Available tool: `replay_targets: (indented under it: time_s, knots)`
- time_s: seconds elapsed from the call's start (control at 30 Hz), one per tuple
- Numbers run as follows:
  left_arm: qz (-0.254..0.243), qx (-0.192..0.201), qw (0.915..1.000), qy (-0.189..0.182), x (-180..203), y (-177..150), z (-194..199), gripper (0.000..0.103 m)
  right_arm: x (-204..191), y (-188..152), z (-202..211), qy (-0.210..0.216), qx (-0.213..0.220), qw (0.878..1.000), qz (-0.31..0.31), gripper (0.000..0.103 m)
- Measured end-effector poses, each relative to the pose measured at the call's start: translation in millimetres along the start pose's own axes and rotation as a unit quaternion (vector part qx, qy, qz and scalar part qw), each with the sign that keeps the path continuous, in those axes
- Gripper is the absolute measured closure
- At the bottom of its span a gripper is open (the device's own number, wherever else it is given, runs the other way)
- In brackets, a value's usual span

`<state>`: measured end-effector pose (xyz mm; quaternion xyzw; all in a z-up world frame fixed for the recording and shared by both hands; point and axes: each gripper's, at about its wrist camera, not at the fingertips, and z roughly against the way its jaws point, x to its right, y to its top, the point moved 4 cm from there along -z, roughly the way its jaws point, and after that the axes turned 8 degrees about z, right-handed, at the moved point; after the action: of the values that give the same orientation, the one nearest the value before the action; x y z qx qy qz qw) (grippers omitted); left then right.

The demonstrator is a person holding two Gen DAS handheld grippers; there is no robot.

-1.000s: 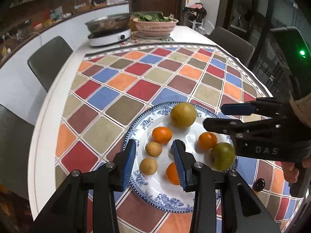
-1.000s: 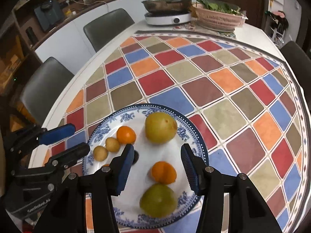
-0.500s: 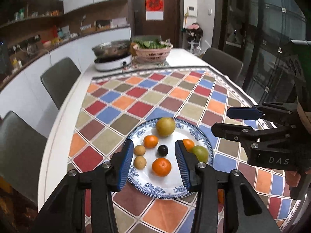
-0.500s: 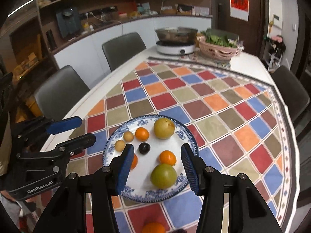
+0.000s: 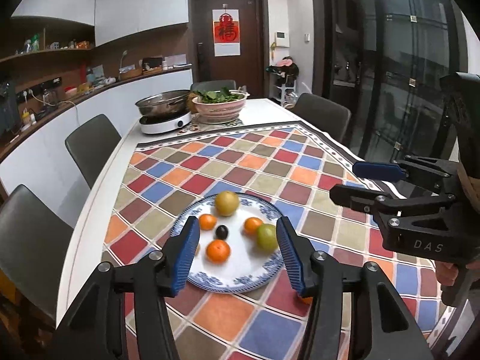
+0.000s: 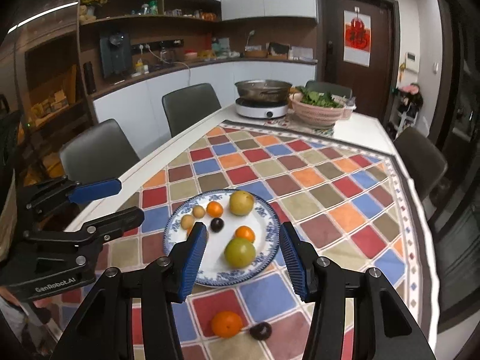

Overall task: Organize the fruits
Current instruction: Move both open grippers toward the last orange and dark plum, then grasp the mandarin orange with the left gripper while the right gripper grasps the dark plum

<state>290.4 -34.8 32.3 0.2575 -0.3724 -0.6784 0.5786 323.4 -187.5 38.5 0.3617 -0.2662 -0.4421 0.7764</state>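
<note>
My right gripper (image 5: 348, 183) reads "DAS", my left gripper (image 6: 120, 201) "GenRobot.AI". Left jaws just opened wider, nothing between; right jaws apart, empty. Round blue-patterned plate (image 6: 271, 225) on the checkered cloth near the bench's near edge holds glossy fruit. Only the right view shows a loose orange (image 6: 226, 324) and dark plum (image 6: 261, 330) off-plate, nearer that edge.

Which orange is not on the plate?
The orange lying on the tablecloth, beside a dark plum. The other oranges all sit on the plate.
</note>
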Motion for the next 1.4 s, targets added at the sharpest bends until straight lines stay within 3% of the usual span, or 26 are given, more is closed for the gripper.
replay_targets:
  time_s: [0.27, 0.6, 1.4]
  knots:
    - [-0.011, -0.009, 0.9997, -0.022, 25.5, -22.5, 2.2, 0.049, 1.4, -24.1, 23.7, -0.015, 0.017, 1.0, 0.009, 0.052]
    - [-0.051, -0.021, 0.9977, -0.039, 50.3, -51.6, -7.5, 0.045, 4.9, -66.3, 25.2, -0.012, -0.017, 0.999, 0.027, 0.052]
    - [-0.156, -0.102, 0.9786, -0.086, 82.0, -103.8, -65.2, 0.045, 3.2, -130.4, -25.3, 0.04, -0.097, 0.991, 0.08, 0.052]
